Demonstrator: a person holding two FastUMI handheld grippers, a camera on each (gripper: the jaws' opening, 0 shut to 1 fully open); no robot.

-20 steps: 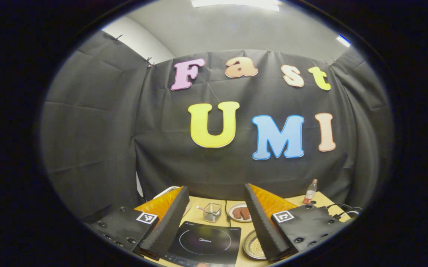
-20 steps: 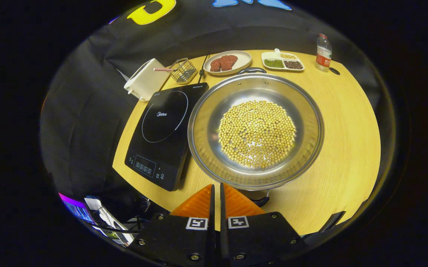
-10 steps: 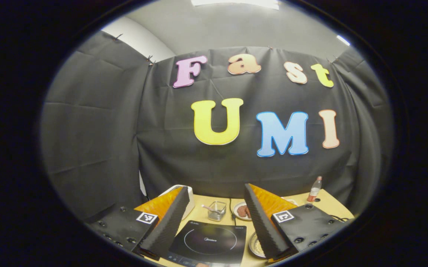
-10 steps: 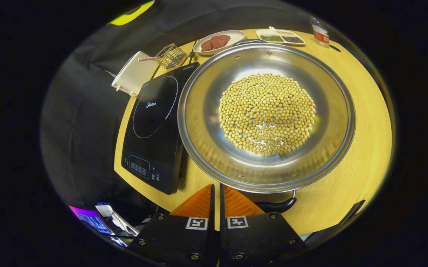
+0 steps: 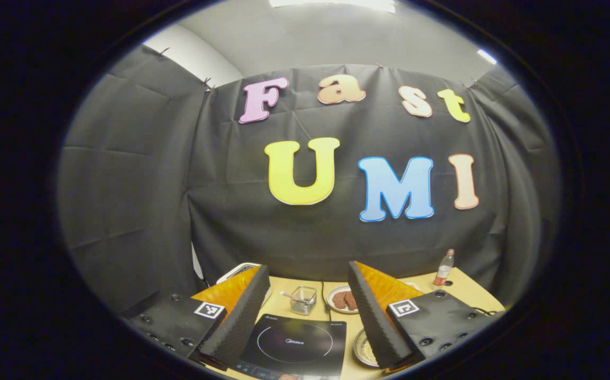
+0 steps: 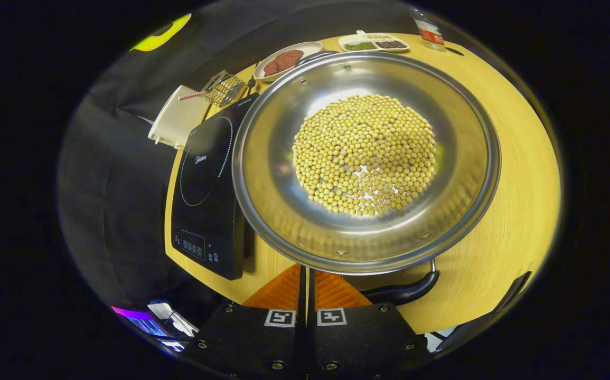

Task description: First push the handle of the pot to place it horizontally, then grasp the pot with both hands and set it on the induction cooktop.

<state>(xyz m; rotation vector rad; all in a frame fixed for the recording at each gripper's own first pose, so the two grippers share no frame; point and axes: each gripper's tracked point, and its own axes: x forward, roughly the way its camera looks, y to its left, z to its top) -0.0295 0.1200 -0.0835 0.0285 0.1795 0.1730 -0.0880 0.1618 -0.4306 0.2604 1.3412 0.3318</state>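
Observation:
A wide steel pot (image 6: 268,211) holding yellow beans rests on the wooden table, right of the black induction cooktop (image 6: 204,174). Its black near handle (image 6: 405,291) points toward me and its far handle (image 6: 318,54) lies at the back rim. My right gripper (image 6: 305,270) is shut with nothing between its fingers, tips just under the pot's near rim, left of the near handle. My left gripper (image 5: 307,268) hangs open high above the cooktop (image 5: 294,343). A sliver of the pot (image 5: 363,348) peeks out beside its right finger.
Behind the cooktop stand a white box (image 6: 178,116) and a wire basket (image 6: 223,87). A plate of meat (image 6: 283,59), a divided dish (image 6: 373,43) and a bottle (image 6: 430,32) line the table's back edge. The table's front edge (image 6: 204,274) runs just left of my right gripper.
My right gripper has dropped closer to the pot's near rim, and the near handle now shows larger beside it. The left gripper has barely shifted.

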